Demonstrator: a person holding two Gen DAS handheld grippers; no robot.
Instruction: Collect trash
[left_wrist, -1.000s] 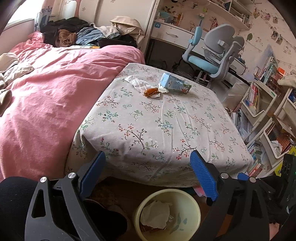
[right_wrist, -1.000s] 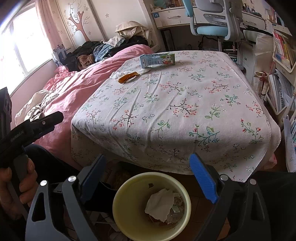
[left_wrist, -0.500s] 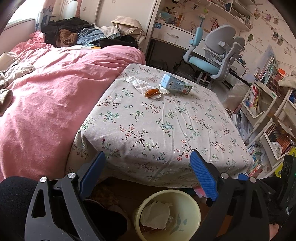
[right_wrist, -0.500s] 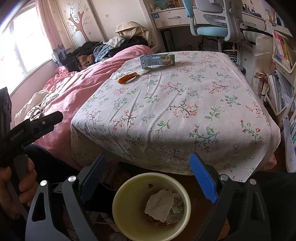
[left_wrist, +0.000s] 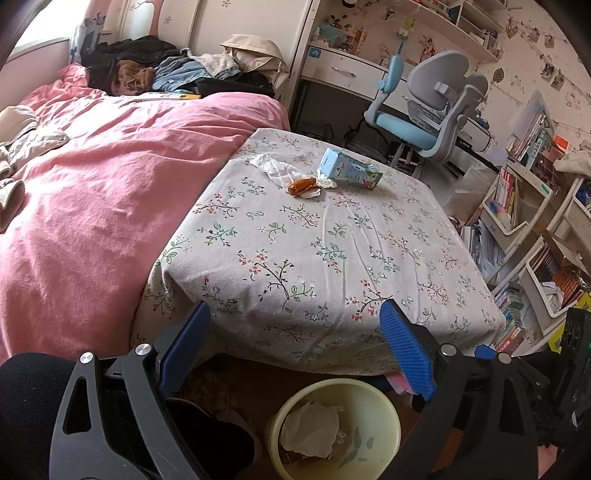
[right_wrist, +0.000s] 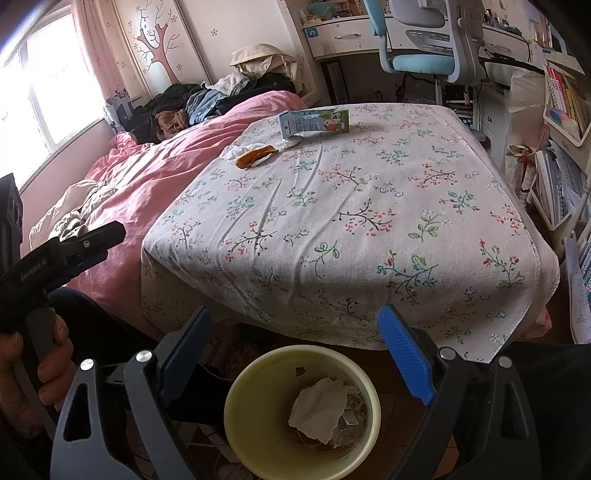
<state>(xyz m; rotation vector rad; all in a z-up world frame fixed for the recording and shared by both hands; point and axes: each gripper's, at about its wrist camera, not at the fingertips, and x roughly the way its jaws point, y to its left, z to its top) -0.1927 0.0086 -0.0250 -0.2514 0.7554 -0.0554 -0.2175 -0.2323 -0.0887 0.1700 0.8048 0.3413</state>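
On the far side of the floral-cloth table (left_wrist: 332, 240) lie a blue milk carton (left_wrist: 349, 172) on its side, an orange wrapper (left_wrist: 301, 184) and crumpled white tissue (left_wrist: 275, 168); they also show in the right wrist view: carton (right_wrist: 314, 122), wrapper (right_wrist: 255, 156). A pale yellow bin (right_wrist: 258, 398) with crumpled paper (right_wrist: 321, 408) inside stands on the floor under the near table edge; it also shows in the left wrist view (left_wrist: 373, 406). My left gripper (left_wrist: 295, 350) and right gripper (right_wrist: 295, 350) are both open and empty, held above the bin, well short of the trash.
A bed with a pink duvet (left_wrist: 92, 192) and piled clothes (left_wrist: 166, 74) lies left of the table. A blue-grey desk chair (left_wrist: 432, 110) and desk stand behind it. Bookshelves (left_wrist: 524, 206) stand to the right. The left gripper's body (right_wrist: 59, 258) shows at the right view's left edge.
The left view has shifted slightly, with the table sitting a little lower in frame. The right gripper has barely moved. Both stay open.
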